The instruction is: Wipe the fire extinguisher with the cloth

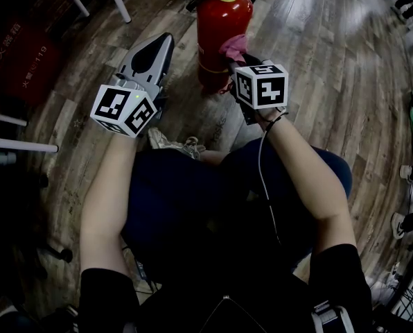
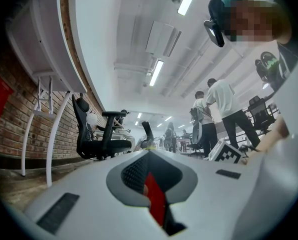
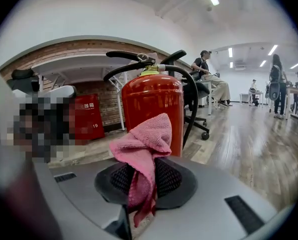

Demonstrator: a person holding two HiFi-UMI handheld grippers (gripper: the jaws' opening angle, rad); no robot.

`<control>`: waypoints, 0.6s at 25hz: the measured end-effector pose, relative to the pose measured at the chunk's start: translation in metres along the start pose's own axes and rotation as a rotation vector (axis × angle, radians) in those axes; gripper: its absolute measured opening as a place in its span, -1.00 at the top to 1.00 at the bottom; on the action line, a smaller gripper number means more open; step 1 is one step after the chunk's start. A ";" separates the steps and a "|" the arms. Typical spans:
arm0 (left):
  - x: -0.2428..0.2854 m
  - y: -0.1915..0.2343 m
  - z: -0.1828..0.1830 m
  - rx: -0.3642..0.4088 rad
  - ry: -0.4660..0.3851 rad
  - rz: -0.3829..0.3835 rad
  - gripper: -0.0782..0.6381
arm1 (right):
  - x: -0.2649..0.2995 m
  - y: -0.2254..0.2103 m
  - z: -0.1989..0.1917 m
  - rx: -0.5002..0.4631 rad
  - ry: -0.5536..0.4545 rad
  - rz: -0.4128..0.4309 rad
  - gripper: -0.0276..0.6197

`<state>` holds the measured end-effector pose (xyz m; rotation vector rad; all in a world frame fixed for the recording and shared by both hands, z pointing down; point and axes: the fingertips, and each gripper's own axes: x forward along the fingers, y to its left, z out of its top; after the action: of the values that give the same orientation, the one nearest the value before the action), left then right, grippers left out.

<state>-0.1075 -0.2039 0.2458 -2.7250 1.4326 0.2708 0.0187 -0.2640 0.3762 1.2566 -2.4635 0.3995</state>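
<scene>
The right gripper (image 3: 143,186) pinches the pink cloth (image 3: 145,140) (bunched, drooping between its jaws) right at the side of the upright red fire extinguisher (image 1: 219,21) on the wooden floor (image 1: 324,68). The left gripper (image 1: 153,47) hovers nearby, jaws pressed together on nothing.

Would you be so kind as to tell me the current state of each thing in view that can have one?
fire extinguisher: standing upright on the wooden floor.
pink cloth: bunched up, clamped in the right tool, right in front of the extinguisher's body.
right tool: shut on the pink cloth.
left tool: jaws together, holding nothing, off to the side of the extinguisher.
</scene>
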 end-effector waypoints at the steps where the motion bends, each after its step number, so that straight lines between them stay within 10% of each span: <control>1: 0.000 0.000 0.000 0.000 0.000 -0.001 0.74 | 0.001 -0.001 -0.002 0.000 0.004 -0.001 0.65; 15: 0.000 0.001 -0.001 -0.007 -0.002 -0.014 0.74 | 0.020 -0.005 -0.039 0.018 0.072 0.001 0.65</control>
<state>-0.1080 -0.2049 0.2464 -2.7379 1.4139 0.2785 0.0185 -0.2659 0.4205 1.2267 -2.4053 0.4594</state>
